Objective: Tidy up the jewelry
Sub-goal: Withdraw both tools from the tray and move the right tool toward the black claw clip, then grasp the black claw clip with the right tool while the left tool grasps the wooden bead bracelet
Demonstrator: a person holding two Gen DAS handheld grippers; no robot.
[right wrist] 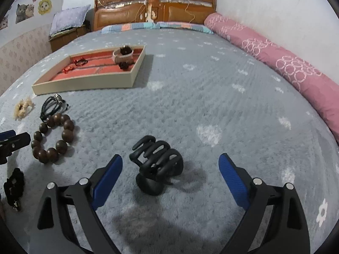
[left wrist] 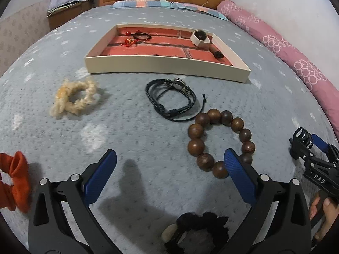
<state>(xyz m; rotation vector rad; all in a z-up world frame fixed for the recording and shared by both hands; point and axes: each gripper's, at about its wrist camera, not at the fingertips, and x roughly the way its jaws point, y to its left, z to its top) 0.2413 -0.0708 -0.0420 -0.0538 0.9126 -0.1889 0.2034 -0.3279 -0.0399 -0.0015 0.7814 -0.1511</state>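
Observation:
A shallow cream tray (left wrist: 167, 65) with a red brick-pattern floor lies on the grey bedspread. It holds a white-strapped watch (left wrist: 201, 40), a black hair tie and small red pieces. In front of it lie a black braided bracelet (left wrist: 168, 111), a wooden bead bracelet (left wrist: 196, 147), a cream scrunchie (left wrist: 61, 97), an orange scrunchie (left wrist: 17, 180) and a black scrunchie (left wrist: 201, 228). My left gripper (left wrist: 169, 156) is open and holds nothing; its right finger overlaps the bead bracelet. My right gripper (right wrist: 170, 158) is open, with a black hair claw (right wrist: 159, 163) lying between its fingers.
A pink bolster (right wrist: 275, 59) runs along the bed's right side against the wall. The wooden headboard (right wrist: 154, 12) and a striped pillow are at the far end. A hand (left wrist: 324, 216) holds the right gripper. Bare bedspread stretches right of the tray (right wrist: 84, 84).

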